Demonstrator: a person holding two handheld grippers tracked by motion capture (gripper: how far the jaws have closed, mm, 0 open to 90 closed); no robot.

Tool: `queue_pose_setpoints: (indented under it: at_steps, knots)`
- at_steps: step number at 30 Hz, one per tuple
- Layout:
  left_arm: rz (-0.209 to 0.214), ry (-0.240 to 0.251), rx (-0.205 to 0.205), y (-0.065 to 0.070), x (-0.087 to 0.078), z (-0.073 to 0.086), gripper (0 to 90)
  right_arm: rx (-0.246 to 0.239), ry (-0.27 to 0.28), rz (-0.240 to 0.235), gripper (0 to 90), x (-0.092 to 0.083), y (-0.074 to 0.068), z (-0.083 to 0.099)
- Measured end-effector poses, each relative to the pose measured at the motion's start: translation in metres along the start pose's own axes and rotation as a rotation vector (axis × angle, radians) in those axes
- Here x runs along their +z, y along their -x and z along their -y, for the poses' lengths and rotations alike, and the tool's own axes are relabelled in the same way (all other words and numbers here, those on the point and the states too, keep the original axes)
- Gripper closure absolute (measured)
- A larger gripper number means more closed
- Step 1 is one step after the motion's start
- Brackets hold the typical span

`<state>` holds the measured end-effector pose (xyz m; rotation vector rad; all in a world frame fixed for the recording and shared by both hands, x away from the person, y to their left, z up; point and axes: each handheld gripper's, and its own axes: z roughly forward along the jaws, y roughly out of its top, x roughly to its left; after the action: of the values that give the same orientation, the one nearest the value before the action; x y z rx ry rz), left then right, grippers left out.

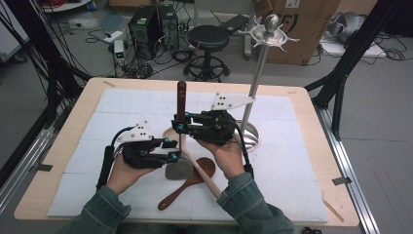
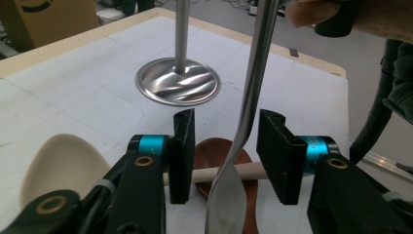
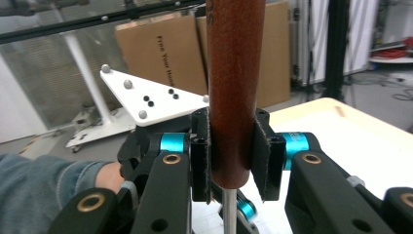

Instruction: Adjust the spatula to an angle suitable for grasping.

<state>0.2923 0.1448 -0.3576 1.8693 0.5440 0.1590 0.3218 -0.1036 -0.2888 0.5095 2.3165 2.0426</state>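
A spatula stands upright over the table, with a brown wooden handle (image 1: 181,100) (image 3: 235,73) and a thin metal shaft (image 2: 248,97) that widens into a grey blade (image 1: 178,169). My right gripper (image 1: 180,124) (image 3: 232,151) is shut on the lower end of the handle. Lower down, my left gripper (image 1: 170,149) (image 2: 225,156) has its jaws on either side of the shaft. There is a gap on both sides, so it is open and holds nothing.
A dark wooden spoon (image 1: 187,185) (image 2: 221,148) and a pale wooden spoon (image 1: 202,170) (image 2: 61,161) lie crossed on the white mat under the grippers. A metal stand with a round base (image 1: 251,139) (image 2: 178,87) and a tall pole (image 1: 256,78) rises just right of centre.
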Motion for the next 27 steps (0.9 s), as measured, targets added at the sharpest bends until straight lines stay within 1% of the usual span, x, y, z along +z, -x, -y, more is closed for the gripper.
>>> queue_pose_setpoints:
  at_steps: [4, 6, 9, 12, 13, 16, 21, 27]
  knots:
    - [-0.029, 0.011, -0.016, -0.004, -0.004, 0.0, 50.7, -0.004, 0.01, 0.041, 72.9, -0.01, 0.0, -0.004]
    - [-0.043, 0.011, -0.016, -0.006, -0.005, 0.0, 48.3, -0.006, 0.017, 0.058, 72.9, -0.015, 0.001, -0.007]
    - [-0.056, 0.013, -0.032, -0.009, -0.007, 0.0, 44.0, -0.011, 0.017, 0.092, 72.9, -0.025, 0.003, -0.01]
    - [-0.063, 0.016, -0.03, -0.01, -0.008, 0.0, 42.3, -0.009, 0.028, 0.125, 72.9, -0.034, 0.004, -0.013]
    - [-0.073, 0.012, -0.031, -0.011, -0.009, 0.001, 41.2, -0.011, 0.032, 0.132, 72.9, -0.037, 0.005, -0.013]
    - [-0.082, 0.011, -0.036, -0.013, -0.011, 0.002, 38.5, -0.014, 0.032, 0.156, 72.9, -0.043, 0.007, -0.015]
    - [-0.108, 0.013, -0.039, -0.017, -0.017, 0.004, 34.2, -0.022, 0.023, 0.198, 72.8, -0.051, 0.013, -0.017]
    - [-0.141, 0.03, -0.068, -0.025, -0.028, 0.011, 30.9, -0.03, 0.025, 0.236, 72.9, -0.061, 0.018, -0.02]
